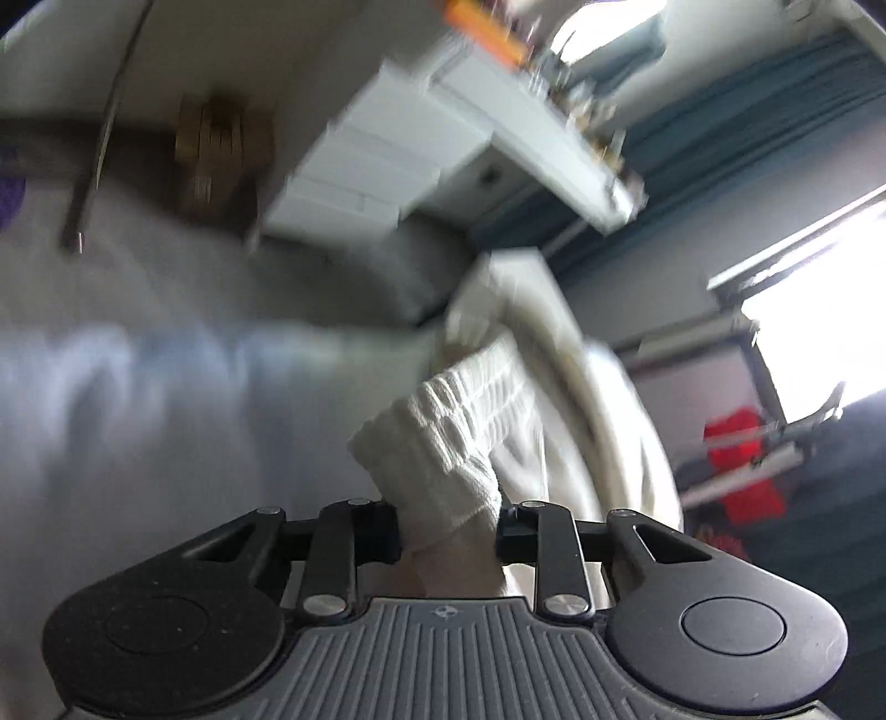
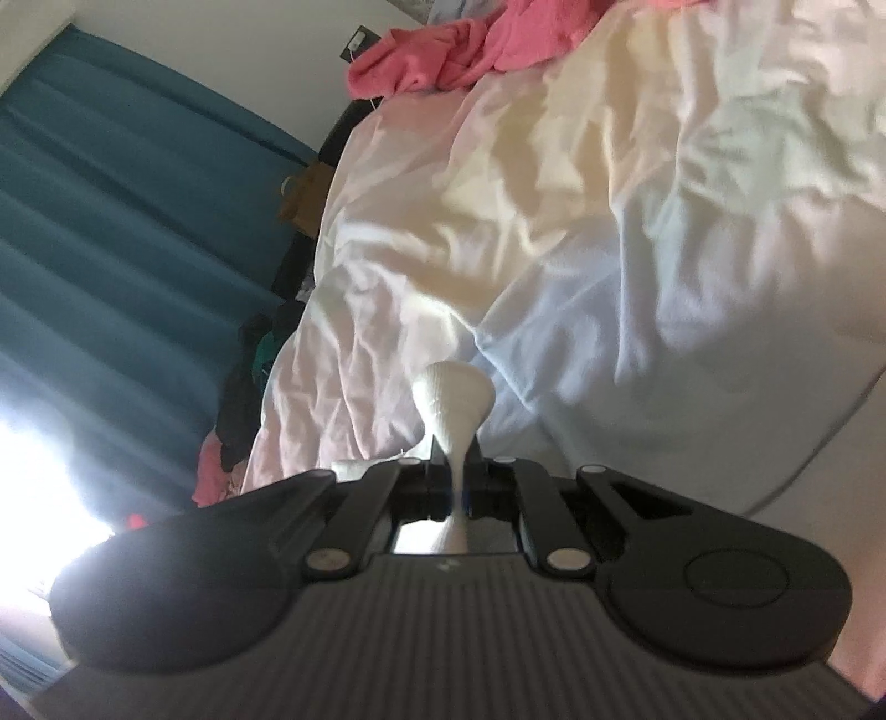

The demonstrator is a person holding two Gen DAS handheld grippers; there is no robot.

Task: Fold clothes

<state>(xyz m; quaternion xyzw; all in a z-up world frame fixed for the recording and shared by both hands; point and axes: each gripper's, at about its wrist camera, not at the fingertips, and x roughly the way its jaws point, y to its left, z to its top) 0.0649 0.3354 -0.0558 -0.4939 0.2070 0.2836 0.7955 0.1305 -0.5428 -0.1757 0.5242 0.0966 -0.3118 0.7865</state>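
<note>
Left tool (image 1: 448, 534), jaws partly closed and pressing on the ribbed, gathered edge of a white garment (image 1: 459, 437); the cloth runs straight ahead of the tool and curves off to its right. Right tool (image 2: 455, 487), jaws fully closed, pinches a thin twisted end of white cloth (image 2: 451, 399) that stands up just ahead of its tips. Judged, both ends belong to one garment, its long axis spanning the two tools. Only the right view shows the bed (image 2: 637, 221) beyond; the left is blurred.

Rumpled white bed (image 2: 637, 232); pink garment (image 2: 443, 50) at far edge.
</note>
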